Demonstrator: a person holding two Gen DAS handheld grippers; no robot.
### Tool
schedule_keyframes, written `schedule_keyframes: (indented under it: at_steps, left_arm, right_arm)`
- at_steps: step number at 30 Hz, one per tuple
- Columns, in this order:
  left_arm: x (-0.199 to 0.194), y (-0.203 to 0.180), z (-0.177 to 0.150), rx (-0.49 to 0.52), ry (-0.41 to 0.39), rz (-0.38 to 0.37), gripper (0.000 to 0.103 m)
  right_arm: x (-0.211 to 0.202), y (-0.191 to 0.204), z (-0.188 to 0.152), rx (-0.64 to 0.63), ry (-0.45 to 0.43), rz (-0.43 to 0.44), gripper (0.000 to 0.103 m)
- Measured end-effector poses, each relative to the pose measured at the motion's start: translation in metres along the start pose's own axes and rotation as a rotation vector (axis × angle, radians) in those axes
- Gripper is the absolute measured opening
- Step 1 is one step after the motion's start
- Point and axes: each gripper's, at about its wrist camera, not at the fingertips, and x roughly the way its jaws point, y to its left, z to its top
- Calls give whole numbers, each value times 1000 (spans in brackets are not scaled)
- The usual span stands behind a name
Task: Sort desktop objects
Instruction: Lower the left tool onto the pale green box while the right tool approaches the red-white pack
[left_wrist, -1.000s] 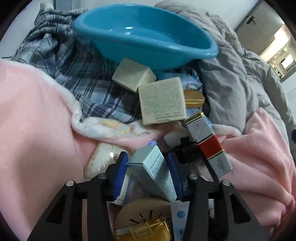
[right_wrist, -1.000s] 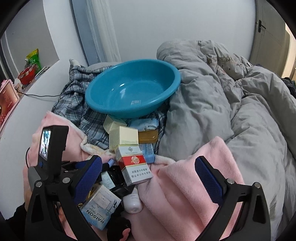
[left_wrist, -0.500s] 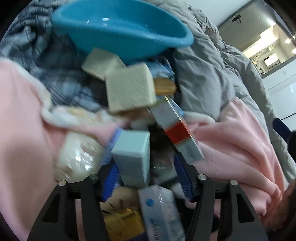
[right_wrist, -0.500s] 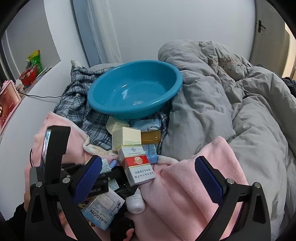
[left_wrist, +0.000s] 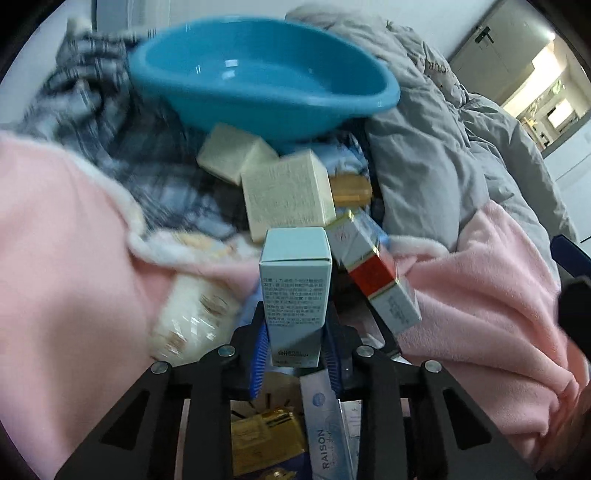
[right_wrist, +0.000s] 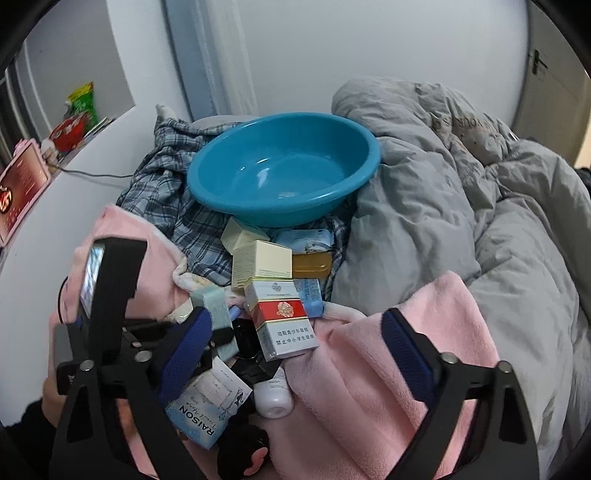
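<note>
Above the clutter on the pink blanket (left_wrist: 66, 229), the left gripper (left_wrist: 295, 354) clamps a pale blue box (left_wrist: 294, 291); the right gripper (right_wrist: 295, 343) hangs open, empty. The carrying step seems underway: next, likely release over the blue basin (left_wrist: 258, 85).

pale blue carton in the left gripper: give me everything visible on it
The pale blue carton is a slim rectangular box that looks like thin printed card, with a plain top flap and small dark print down the facing side. It stands roughly upright, its closed end toward the blue basin, lower half clamped between the blue fingers of the left gripper. It appears lifted off the pile; the red-and-white pack sits just right of it. Contact between them is unclear.
</note>
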Motion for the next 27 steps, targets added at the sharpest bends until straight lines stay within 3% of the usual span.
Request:
schedule_keyframes:
  at_steps: [2,7,9,12,16,20,25,27]
  left_arm:
    - [-12,0,4,14,-31,24,29]
    - [-25,16,9,-54,-38,-21,29]
    - [-26,16,8,-34,-57,28,29]
    - [-31,20,7,-22,-88,76,29]
    - [-35,29,7,-55,-101,54,29]
    - [-31,39,5,-101,-71,-4,29]
    - [-32,39,-2,-63,-85,66,29]
    - [-31,39,-2,-73,-82,51,29]
  right_arm:
    - [1,3,1,-3,-5,18,80]
    - [7,10,6,-2,13,57,71]
    - [3,6,13,44,16,134,66]
    - [-4,-6,26,147,-17,239,66]
    - [5,1,39,92,-16,165,66]
    - [36,5,32,64,62,178,66]
    - [85,3,9,38,207,156,66]
    - [96,6,2,-6,234,117,66]
